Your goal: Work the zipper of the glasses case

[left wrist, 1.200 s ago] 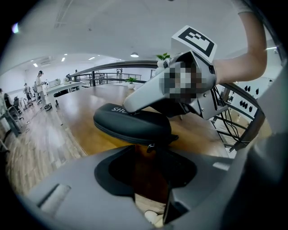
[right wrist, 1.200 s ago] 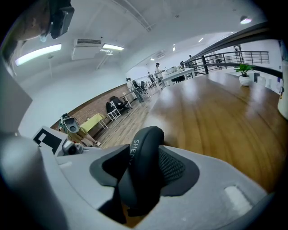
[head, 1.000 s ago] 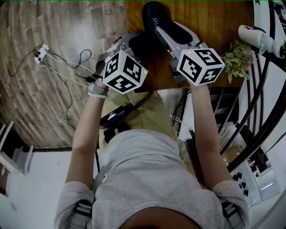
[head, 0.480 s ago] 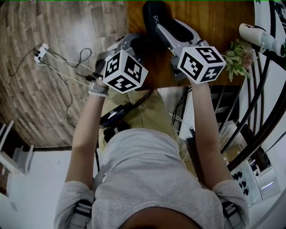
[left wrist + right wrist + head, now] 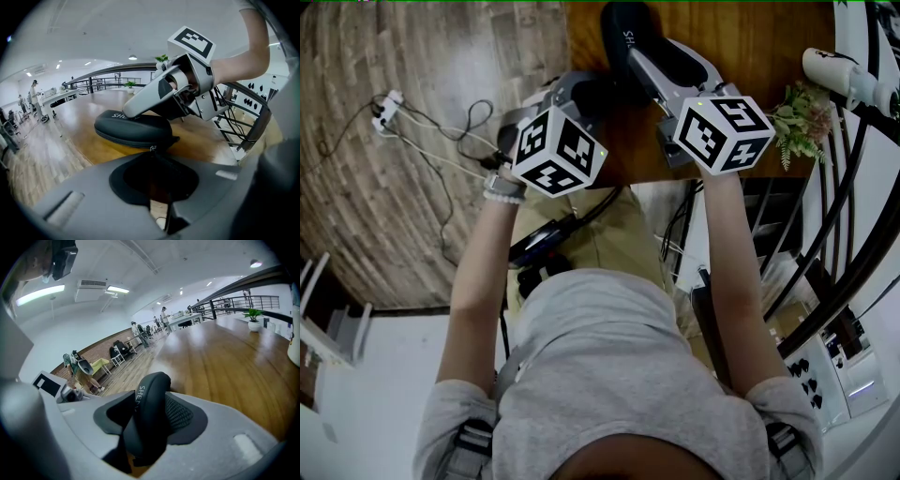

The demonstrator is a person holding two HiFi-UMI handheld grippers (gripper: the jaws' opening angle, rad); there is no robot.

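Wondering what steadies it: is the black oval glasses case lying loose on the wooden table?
No, the right gripper clamps the black glasses case between its jaws.

Head view looks steeply down; both gripper views closely share the glasses case (image 5: 133, 129).

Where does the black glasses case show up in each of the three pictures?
Head view: glasses case at top centre.
Left gripper view: centre, lying on the wooden table.
Right gripper view: lower centre, very close up.
Shared landmark: the wooden table.
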